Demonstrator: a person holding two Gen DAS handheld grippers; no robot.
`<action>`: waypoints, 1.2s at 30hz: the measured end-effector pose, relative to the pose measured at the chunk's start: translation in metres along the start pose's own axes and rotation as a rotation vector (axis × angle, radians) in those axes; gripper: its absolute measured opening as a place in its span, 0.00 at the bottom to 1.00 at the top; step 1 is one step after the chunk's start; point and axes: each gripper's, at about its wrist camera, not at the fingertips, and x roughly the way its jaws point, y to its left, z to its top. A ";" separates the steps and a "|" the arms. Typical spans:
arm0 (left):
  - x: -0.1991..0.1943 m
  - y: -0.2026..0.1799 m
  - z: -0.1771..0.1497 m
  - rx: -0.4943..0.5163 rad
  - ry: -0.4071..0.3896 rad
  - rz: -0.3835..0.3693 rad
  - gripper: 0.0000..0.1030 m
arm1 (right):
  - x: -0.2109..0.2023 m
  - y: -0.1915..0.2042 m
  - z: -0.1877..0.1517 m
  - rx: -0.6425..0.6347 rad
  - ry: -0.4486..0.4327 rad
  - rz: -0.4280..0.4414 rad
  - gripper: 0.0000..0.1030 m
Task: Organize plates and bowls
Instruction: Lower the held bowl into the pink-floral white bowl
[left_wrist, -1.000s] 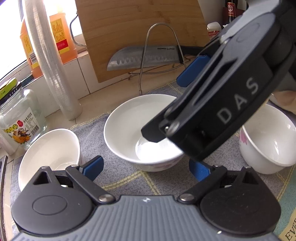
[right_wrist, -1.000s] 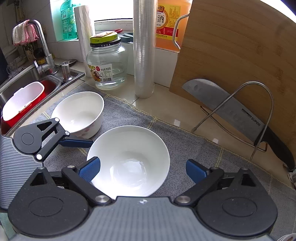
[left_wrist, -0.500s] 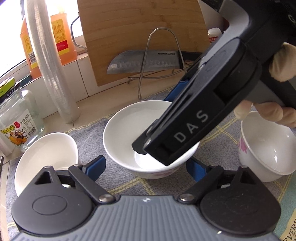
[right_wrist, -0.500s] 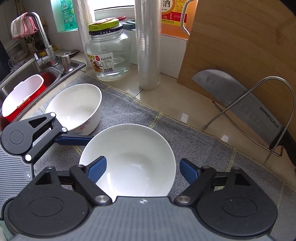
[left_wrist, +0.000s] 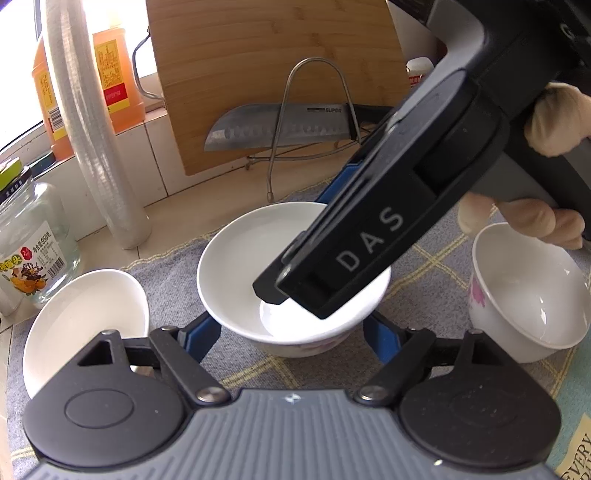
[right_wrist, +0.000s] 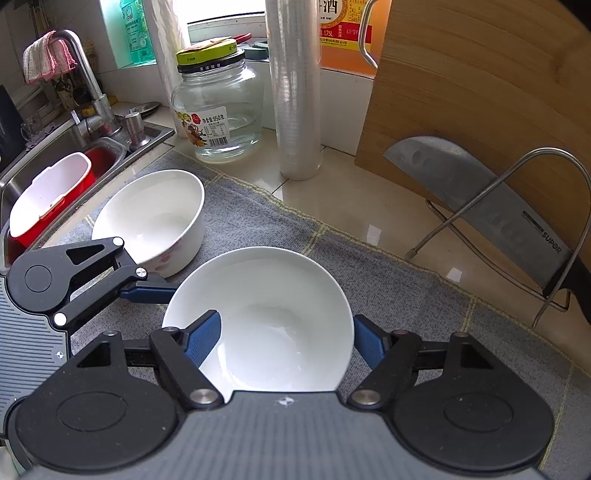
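Three white bowls stand on a grey cloth (left_wrist: 173, 280). The wide middle bowl (left_wrist: 240, 266) shows in the right wrist view (right_wrist: 266, 317) too. My left gripper (left_wrist: 291, 338) is open, its blue fingers either side of this bowl's near wall. My right gripper (right_wrist: 286, 339) is open and reaches over the same bowl, its left finger inside the rim and its right finger outside. A deeper bowl (left_wrist: 85, 317) sits to the left, also in the right wrist view (right_wrist: 155, 218). A flowered bowl (left_wrist: 528, 295) sits to the right.
A glass jar (right_wrist: 218, 107), a roll of cling film (right_wrist: 295, 92) and an orange bottle (left_wrist: 110, 81) stand at the back. A bamboo cutting board (left_wrist: 273, 66) leans behind a wire rack holding a cleaver (left_wrist: 280, 125). A sink (right_wrist: 55, 155) with a red tub lies left.
My right gripper has come down and closer over the middle bowl, its fingers now straddling the rim. My left gripper has moved in, its fingers reaching the bowl's near sides.
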 end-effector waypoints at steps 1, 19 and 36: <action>0.000 0.000 0.000 0.001 0.000 0.000 0.82 | 0.000 0.000 0.000 0.000 0.002 0.002 0.79; -0.004 0.006 0.002 -0.010 0.016 -0.028 0.81 | -0.004 0.001 0.001 0.001 0.012 0.003 0.70; -0.045 -0.019 0.030 0.042 0.003 -0.045 0.81 | -0.063 0.012 -0.015 -0.013 -0.053 -0.027 0.70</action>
